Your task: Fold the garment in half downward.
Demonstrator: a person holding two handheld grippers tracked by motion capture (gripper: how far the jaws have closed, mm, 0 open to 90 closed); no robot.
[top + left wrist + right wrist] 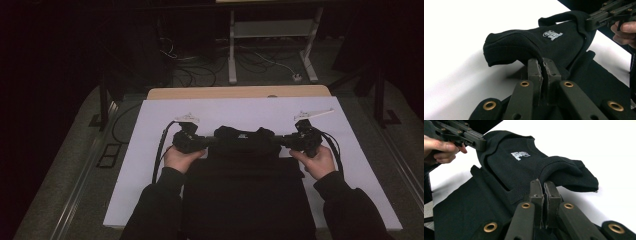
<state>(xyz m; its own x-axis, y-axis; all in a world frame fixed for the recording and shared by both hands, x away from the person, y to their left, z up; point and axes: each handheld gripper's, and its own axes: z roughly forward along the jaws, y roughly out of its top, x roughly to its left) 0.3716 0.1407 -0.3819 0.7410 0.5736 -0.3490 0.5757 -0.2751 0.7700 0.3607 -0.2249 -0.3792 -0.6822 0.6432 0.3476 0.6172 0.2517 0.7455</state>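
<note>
A black shirt (245, 185) lies on the white sheet (235, 112), its body spread toward the person. Its top part (244, 135) is lifted and bunched between the two grippers. My left gripper (207, 141) is shut on the shirt's left upper edge, and fabric is pinched between its pads (542, 66). My right gripper (285, 141) is shut on the right upper edge, with cloth clamped between its jaws (543, 185). A small white logo (552, 35) shows on the raised part of the shirt (520, 155). Each gripper view shows the other gripper (596, 21) (477, 143) biting the far edge.
The sheet covers a wooden table (240, 92). Beyond the table lie floor cables (195, 70) and a white metal stand (272, 30). Bare sheet (145, 165) shows to the left, right and far side of the shirt.
</note>
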